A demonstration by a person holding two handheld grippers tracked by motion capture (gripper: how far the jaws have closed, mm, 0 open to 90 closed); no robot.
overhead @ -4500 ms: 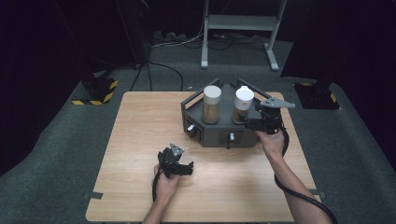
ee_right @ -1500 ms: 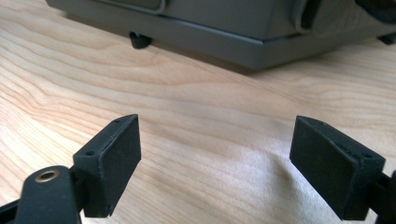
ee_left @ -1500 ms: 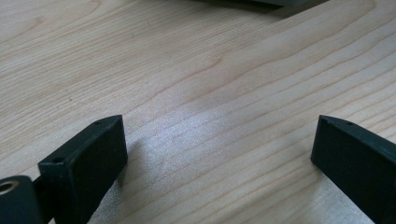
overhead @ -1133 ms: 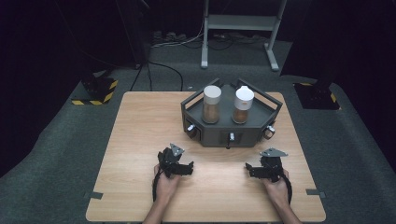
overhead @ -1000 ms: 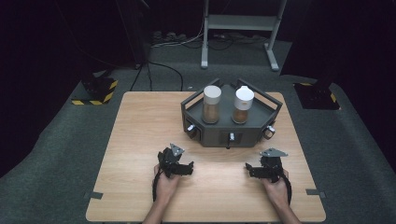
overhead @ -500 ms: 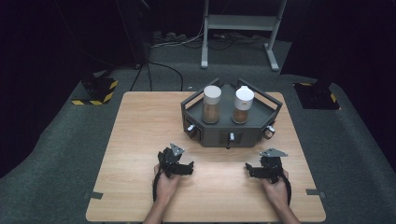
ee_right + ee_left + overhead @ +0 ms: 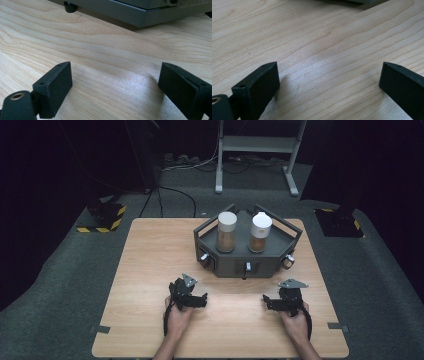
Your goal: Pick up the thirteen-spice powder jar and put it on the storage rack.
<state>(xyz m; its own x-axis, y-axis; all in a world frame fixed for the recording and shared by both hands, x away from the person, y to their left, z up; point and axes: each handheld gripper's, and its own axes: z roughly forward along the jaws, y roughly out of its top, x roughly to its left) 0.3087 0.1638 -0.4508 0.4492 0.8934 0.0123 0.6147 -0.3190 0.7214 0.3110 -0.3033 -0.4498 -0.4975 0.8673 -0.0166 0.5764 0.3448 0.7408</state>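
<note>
pale wood table (image 7: 150,270) — grey carpet (image 7: 60,285), dark room

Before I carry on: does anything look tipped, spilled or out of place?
Nothing stands out. Both jars stand upright in the dark tray, no spill on the table; left claw and right claw sit open, empty.

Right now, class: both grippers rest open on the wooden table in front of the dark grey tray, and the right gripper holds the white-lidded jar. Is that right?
Not quite. The right gripper holds nothing: the right gripper view shows bare wooden table between its open jaws. The white-lidded jar stands in the dark grey tray, as the high view shows. The left gripper is likewise open.
</note>
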